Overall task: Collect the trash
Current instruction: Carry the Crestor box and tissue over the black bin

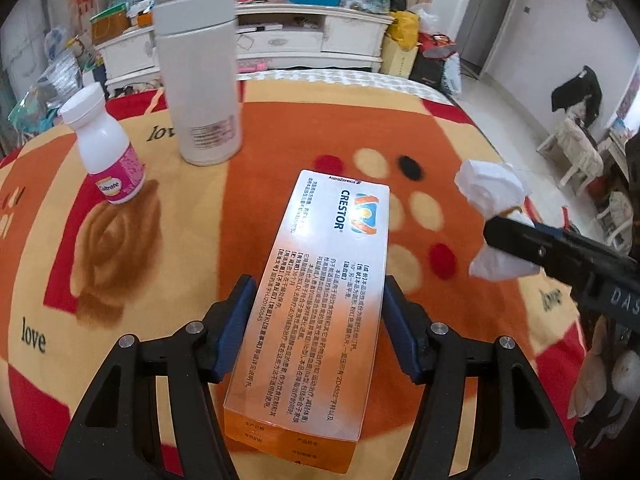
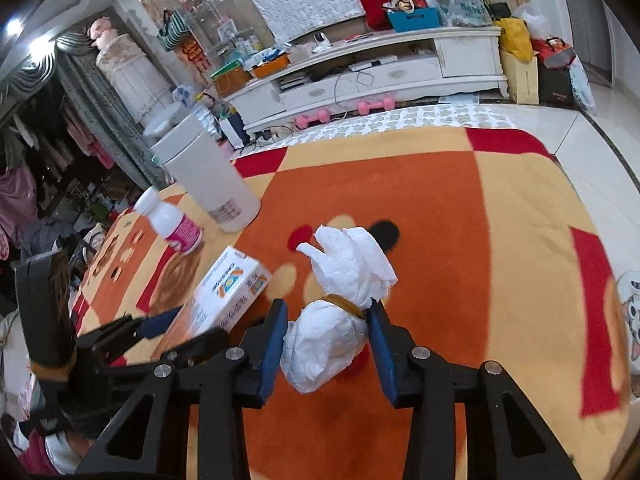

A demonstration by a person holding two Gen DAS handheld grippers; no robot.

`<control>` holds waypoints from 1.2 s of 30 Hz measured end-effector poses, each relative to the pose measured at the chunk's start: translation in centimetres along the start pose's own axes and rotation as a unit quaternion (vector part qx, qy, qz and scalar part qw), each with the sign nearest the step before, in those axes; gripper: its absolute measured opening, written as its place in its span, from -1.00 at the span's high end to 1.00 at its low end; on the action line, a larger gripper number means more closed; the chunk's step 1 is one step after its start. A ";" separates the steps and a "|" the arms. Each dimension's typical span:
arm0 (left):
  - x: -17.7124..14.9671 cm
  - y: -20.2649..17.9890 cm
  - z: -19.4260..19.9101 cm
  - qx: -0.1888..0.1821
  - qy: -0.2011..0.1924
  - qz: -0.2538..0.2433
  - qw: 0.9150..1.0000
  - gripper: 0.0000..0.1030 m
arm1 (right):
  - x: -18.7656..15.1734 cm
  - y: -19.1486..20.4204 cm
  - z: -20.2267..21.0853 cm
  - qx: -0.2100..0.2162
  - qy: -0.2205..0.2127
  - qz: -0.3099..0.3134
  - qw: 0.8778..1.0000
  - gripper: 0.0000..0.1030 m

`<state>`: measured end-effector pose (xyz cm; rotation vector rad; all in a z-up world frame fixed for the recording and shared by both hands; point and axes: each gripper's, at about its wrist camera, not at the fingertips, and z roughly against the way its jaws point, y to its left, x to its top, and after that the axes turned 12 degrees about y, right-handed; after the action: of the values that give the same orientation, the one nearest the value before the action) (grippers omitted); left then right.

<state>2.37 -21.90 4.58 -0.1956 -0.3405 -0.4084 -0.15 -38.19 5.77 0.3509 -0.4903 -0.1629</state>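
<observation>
Both pieces of trash are already in hand, so the step to do well is, by my reading, the carry-off: keep each grip steady and lift straight clear of the tabletop (image 1: pixel 472 128) without brushing the white flask (image 1: pixel 200 80) or the small pill bottle (image 1: pixel 106 148) standing behind. The left gripper (image 1: pixel 316 300) has its jaws closed against the long sides of the medicine box (image 1: pixel 320 304), which runs lengthwise between them and pokes out well ahead, so a tilt could let it pivot. The right gripper (image 2: pixel 327 330) has its jaws pinched on the crumpled tissue (image 2: pixel 340 304), lower lump squeezed between the blue pads, upper folds loose above; it hangs just right of the box, clear of the blanket-covered tabletop.
</observation>
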 end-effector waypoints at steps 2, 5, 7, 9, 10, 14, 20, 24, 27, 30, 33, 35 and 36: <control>-0.8 -1.2 0.5 -0.001 -0.001 -0.007 1.000 -0.19 | -1.6 -0.6 1.3 0.003 -0.004 -0.003 1.000 0.24; -1.8 -3.2 1.0 -0.003 -0.004 -0.018 1.000 -0.19 | -3.7 -1.4 2.9 -0.001 -0.009 -0.009 1.000 0.24; -2.3 -4.7 1.2 -0.006 -0.004 -0.025 1.000 -0.19 | -4.9 -2.0 3.9 -0.009 -0.012 -0.012 1.000 0.24; -2.8 -5.9 1.3 -0.011 -0.005 -0.032 0.999 -0.19 | -6.0 -2.7 4.8 -0.012 -0.014 -0.018 1.000 0.24; -3.1 -6.7 1.5 -0.013 -0.005 -0.036 0.999 -0.19 | -6.6 -3.1 5.4 -0.014 -0.015 -0.022 1.000 0.24; -3.8 -9.7 1.8 -0.025 -0.007 -0.056 0.998 -0.19 | -8.8 -4.6 7.5 -0.028 -0.027 -0.032 0.999 0.24; -4.5 -14.7 2.0 -0.045 -0.010 -0.099 0.994 -0.19 | -11.7 -7.8 10.8 -0.047 -0.037 -0.060 0.996 0.24; -4.8 -17.2 1.9 -0.054 -0.006 -0.119 0.991 -0.19 | -13.3 -9.8 12.4 -0.057 -0.041 -0.079 0.994 0.24; -5.0 -18.8 1.9 -0.060 -0.004 -0.132 0.989 -0.19 | -14.3 -11.1 13.2 -0.063 -0.045 -0.091 0.993 0.24; -5.2 -20.4 1.8 -0.067 0.000 -0.143 0.987 -0.19 | -15.3 -12.5 14.0 -0.071 -0.044 -0.103 0.991 0.24; -5.5 -21.7 1.7 -0.073 0.002 -0.153 0.986 -0.19 | -16.1 -13.7 14.6 -0.076 -0.044 -0.113 0.990 0.24; -5.6 -22.7 1.6 -0.078 0.005 -0.160 0.984 -0.19 | -16.6 -14.6 15.2 -0.080 -0.046 -0.120 0.988 0.24; -5.7 -23.2 1.6 -0.081 0.007 -0.163 0.983 -0.19 | -16.9 -15.0 15.6 -0.083 -0.049 -0.124 0.988 0.24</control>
<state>-12.68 -40.39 6.70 -0.2974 -0.3267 -0.7617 -23.54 -52.68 5.81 0.2410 -0.5247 -0.4608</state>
